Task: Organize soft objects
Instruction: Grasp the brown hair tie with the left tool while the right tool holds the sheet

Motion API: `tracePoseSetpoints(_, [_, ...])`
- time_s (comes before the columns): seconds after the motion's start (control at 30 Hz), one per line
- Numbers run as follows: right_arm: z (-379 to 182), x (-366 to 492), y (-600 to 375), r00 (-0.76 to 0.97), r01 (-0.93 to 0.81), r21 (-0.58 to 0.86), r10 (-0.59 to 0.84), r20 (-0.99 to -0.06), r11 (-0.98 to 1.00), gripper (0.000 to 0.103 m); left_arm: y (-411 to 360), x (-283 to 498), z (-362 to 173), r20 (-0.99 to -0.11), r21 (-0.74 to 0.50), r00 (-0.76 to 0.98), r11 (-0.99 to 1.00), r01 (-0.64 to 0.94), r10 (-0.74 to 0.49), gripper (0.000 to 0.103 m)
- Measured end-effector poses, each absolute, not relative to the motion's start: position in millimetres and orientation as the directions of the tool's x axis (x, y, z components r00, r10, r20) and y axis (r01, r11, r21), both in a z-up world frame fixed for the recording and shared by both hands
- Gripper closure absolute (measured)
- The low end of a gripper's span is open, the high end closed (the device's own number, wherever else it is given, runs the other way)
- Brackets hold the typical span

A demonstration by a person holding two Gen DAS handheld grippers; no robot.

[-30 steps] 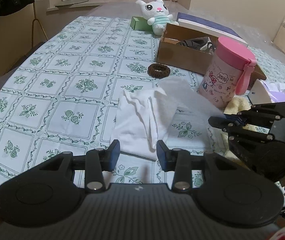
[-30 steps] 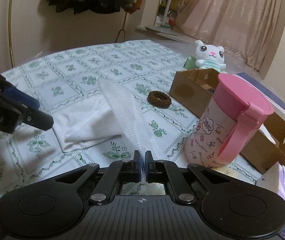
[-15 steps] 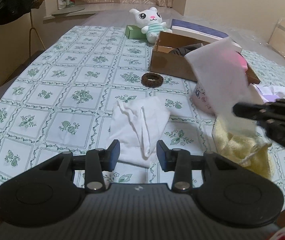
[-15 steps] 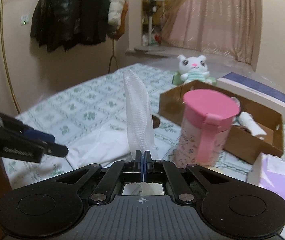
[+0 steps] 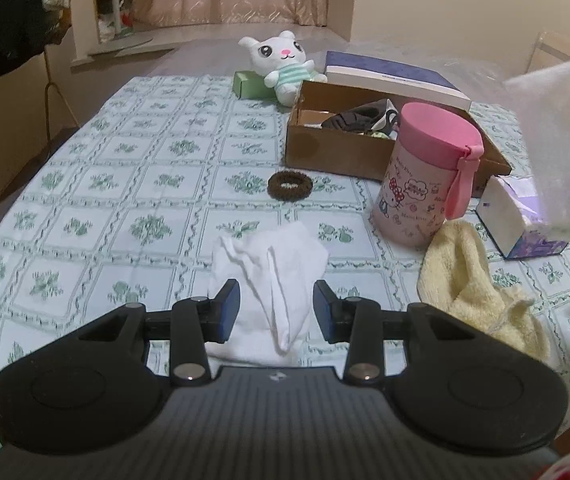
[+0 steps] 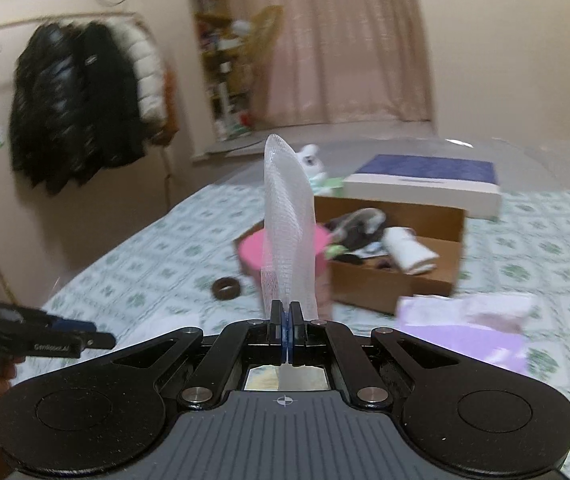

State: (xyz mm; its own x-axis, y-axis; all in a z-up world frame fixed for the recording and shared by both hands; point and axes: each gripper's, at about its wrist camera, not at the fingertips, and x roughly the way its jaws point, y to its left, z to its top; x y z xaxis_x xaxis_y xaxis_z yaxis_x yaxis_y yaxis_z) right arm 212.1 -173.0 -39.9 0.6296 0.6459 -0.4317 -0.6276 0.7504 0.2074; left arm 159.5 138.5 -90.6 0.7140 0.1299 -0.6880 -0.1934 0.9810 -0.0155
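My right gripper (image 6: 286,316) is shut on the lower edge of a white mesh sheet (image 6: 287,232), which stands up from the jaws, off the table. In the left wrist view the same sheet (image 5: 553,128) hangs at the far right. My left gripper (image 5: 277,308) is open, with its fingers either side of a crumpled white cloth (image 5: 269,264) lying on the table; the pads do not press it. A yellow towel (image 5: 465,276) lies to its right. The open cardboard box (image 6: 405,276) holds dark and white soft items.
A pink lidded jar (image 5: 425,176) stands in front of the box (image 5: 345,148). A brown scrunchie (image 5: 289,185) lies mid-table. A purple tissue box (image 5: 517,220) sits at the right, with a plush cat (image 5: 281,60) and a blue-and-white book (image 5: 393,76) at the far end. The table's edge runs along the left.
The right gripper has lifted the mesh sheet off the white cloth and carried it up and to the right. The left gripper has stayed over the white cloth.
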Motion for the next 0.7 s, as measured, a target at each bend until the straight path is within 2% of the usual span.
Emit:
tracePoseSetpoints(0.27, [-30.4, 240.8, -217.6, 0.688, -0.524, 0.274, 0.59, -0.421, 0.806, 0.102, 144.9, 191.3, -86.0, -0.654, 0.038, 0.747, 0.991, -0.129, 0.122, 0.064])
tracePoseSetpoints(0.7, [-24.2, 304.7, -226.5, 0.734, -0.471, 0.257, 0.537, -0.417, 0.844, 0.102, 164.4, 268.5, -107.2, -0.654, 0.039, 0.754, 0.999, -0.036, 0.053, 0.056])
